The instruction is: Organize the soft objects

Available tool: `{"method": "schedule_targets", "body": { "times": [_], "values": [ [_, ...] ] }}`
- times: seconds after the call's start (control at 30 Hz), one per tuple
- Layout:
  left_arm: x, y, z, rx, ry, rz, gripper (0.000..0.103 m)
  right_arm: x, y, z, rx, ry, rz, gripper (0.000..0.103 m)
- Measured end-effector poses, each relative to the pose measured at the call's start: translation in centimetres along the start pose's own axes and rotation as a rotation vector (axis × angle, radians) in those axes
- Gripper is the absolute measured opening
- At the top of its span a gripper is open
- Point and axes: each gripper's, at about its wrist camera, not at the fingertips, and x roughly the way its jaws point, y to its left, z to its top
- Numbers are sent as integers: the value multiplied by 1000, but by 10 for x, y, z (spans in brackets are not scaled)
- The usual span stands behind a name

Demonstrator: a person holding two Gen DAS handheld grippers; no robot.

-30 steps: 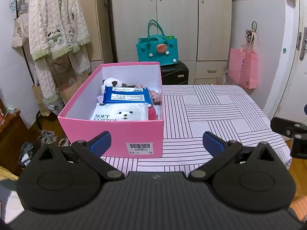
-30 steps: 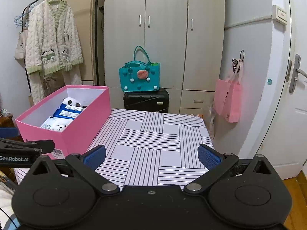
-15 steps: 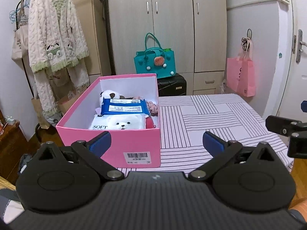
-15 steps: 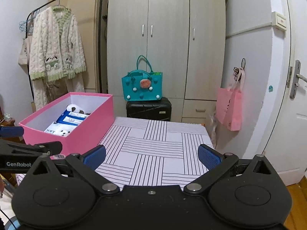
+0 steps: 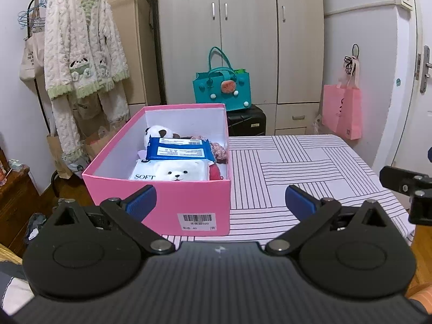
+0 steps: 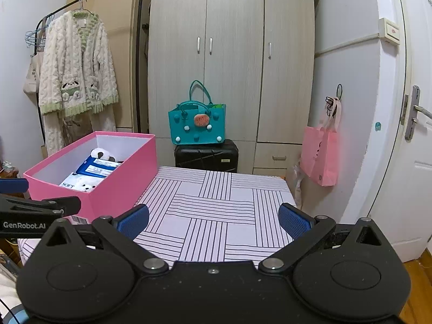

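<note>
Your soft items already sit inside the pink box [image 5: 167,199] at the tabletop's [image 5: 310,162] left edge: panda plush [image 5: 156,132], blue wipes pack [image 5: 179,149], bear-print tissue pack [image 5: 172,171]. Your left claw [image 5: 220,202] and right claw [image 6: 213,220] both gape wide, holding nothing. Nothing loose shows on the striped tabletop, so the sorting looks finished.

Pink box [image 5: 172,202], striped tablecloth [image 5: 310,167]
</note>
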Motion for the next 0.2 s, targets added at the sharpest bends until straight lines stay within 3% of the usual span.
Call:
{"method": "schedule_targets", "body": {
  "times": [0.2],
  "values": [
    [-1, 2, -1, -4, 0, 8, 103, 2, 0, -1, -2, 4, -1, 103]
  ]
}}
